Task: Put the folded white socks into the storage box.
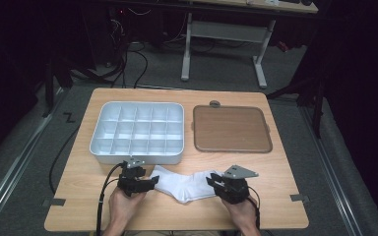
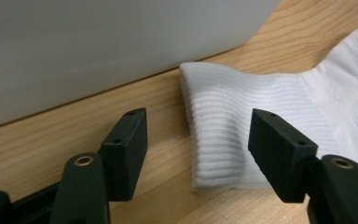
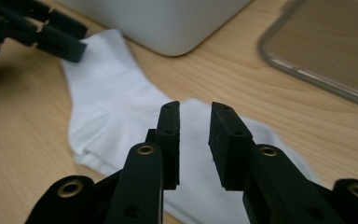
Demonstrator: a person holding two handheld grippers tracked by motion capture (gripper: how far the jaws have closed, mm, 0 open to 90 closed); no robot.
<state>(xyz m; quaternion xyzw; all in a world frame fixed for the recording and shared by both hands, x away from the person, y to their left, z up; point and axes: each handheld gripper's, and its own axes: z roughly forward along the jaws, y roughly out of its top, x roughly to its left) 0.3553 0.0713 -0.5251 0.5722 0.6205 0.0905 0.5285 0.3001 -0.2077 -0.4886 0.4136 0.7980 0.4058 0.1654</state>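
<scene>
The white sock (image 1: 184, 184) lies flat on my worktop (image 1: 275, 172), at about 6 o'clock from the grey divided tray (image 1: 137, 132) and just in front of its near wall. My left tool (image 1: 152, 181) sits at the sock's 9 o'clock end, over the ribbed cuff (image 2: 219, 135); its jaws stand wide apart, released, with the cuff edge lying between them and neither pad pressing on it. My right tool (image 1: 210, 181) is at the sock's 3 o'clock end, held just above the fabric; its jaws are close together with a narrow gap, and nothing is pinched between them. The brown lidded board (image 1: 231, 129) rests at 3 o'clock from the tray, well apart from the sock. My hands (image 1: 123, 209) come in from 6 o'clock.
</scene>
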